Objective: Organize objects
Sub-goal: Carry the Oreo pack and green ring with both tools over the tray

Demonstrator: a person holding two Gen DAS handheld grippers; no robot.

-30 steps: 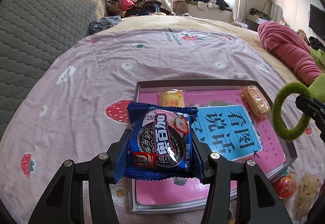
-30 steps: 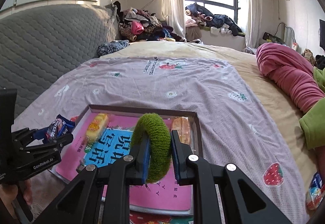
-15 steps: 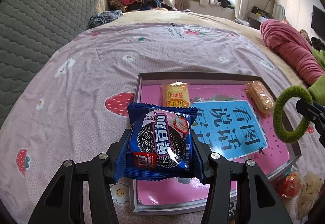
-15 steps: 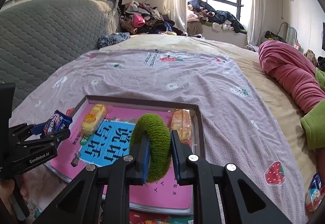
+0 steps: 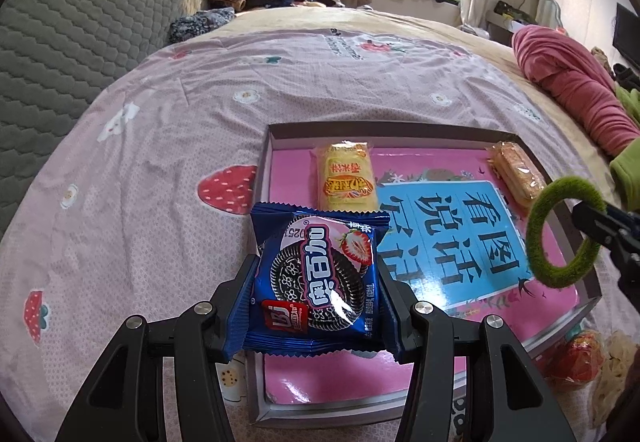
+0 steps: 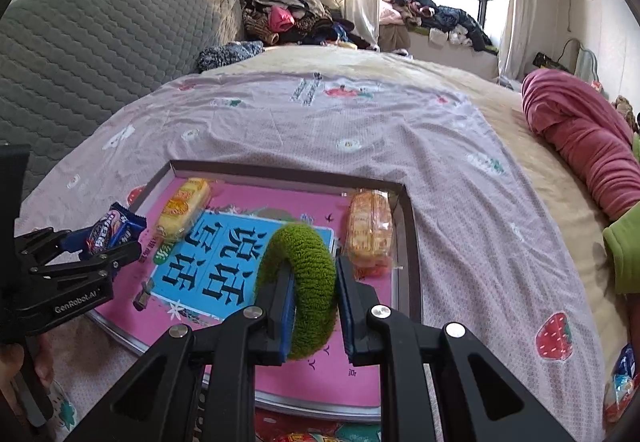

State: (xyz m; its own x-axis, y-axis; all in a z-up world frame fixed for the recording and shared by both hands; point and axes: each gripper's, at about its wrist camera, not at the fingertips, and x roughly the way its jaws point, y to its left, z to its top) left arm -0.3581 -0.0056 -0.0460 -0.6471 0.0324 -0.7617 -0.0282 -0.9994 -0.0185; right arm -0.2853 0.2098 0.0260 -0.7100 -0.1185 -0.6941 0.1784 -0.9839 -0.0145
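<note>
My left gripper (image 5: 318, 284) is shut on a blue cookie packet (image 5: 318, 278) and holds it over the near left corner of a shallow box (image 5: 262, 177) with a pink and blue printed floor. From the right wrist view that gripper (image 6: 104, 242) and the packet (image 6: 110, 232) show at the box's left rim (image 6: 154, 183). My right gripper (image 6: 314, 306) is shut on a green fuzzy hair ring (image 6: 310, 282), held above the box's near right part; the ring (image 5: 560, 232) also appears at the right in the left wrist view. A yellow snack pack (image 5: 346, 177) and an orange wafer pack (image 5: 518, 169) lie in the box.
The box rests on a lilac strawberry-print sheet (image 5: 160, 145) on a bed. Loose snacks (image 5: 584, 356) lie beside its near right corner, more wrappers (image 6: 624, 374) at the far right. A pink rolled blanket (image 6: 580, 129) lies to the right and a grey quilted headboard (image 5: 80, 21) to the left.
Both views have tipped down a little and the box looks closer. The green ring has sunk slightly toward the box. Both grips are unchanged.
</note>
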